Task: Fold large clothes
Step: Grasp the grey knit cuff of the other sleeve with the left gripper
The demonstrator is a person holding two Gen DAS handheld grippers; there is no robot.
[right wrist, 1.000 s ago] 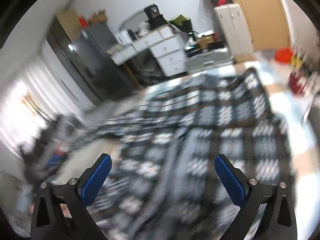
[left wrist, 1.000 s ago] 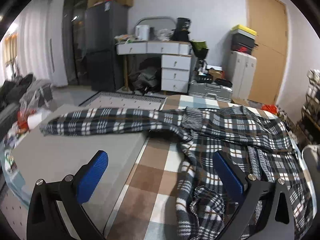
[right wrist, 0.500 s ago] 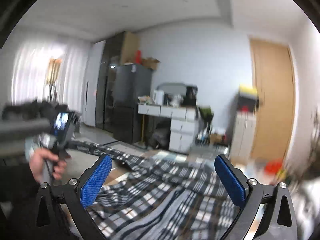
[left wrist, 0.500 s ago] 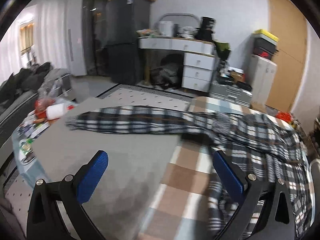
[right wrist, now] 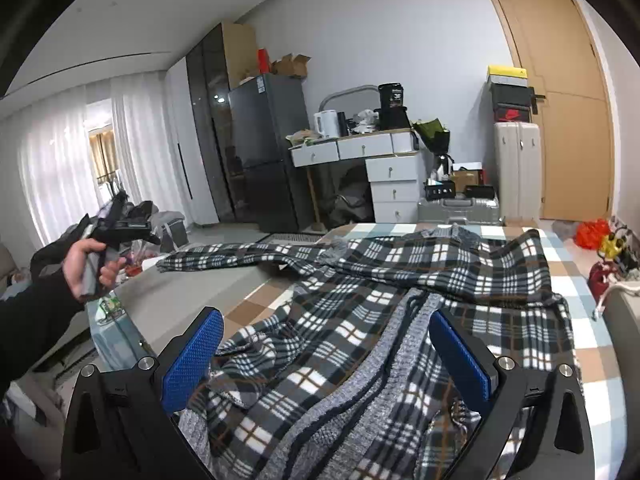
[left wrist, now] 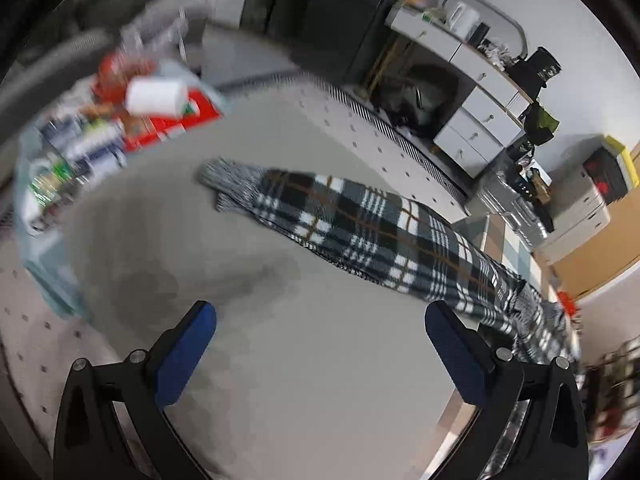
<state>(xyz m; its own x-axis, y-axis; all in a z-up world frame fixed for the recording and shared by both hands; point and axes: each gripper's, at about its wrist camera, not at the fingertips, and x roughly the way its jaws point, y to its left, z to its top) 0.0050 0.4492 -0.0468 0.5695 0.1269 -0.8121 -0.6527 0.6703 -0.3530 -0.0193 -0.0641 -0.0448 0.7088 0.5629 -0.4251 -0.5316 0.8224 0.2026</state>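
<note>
A large black, white and grey plaid garment lies spread open on the checked bed cover, its grey knit lining showing near the camera. One long sleeve stretches left onto a grey surface, ending in a grey cuff. My left gripper is open above that grey surface, short of the sleeve. My right gripper is open just over the garment's near hem, holding nothing. In the right wrist view a person's hand holds the left gripper up at the far left.
A cluttered low table with a white roll and red packets stands left of the grey surface. Behind the bed are a dark fridge, a white desk with drawers, suitcases and a wooden door.
The left gripper has swung left and tilted down toward the sleeve's cuff end. The right gripper's view has steadied over the garment's near hem. Both stay open.
</note>
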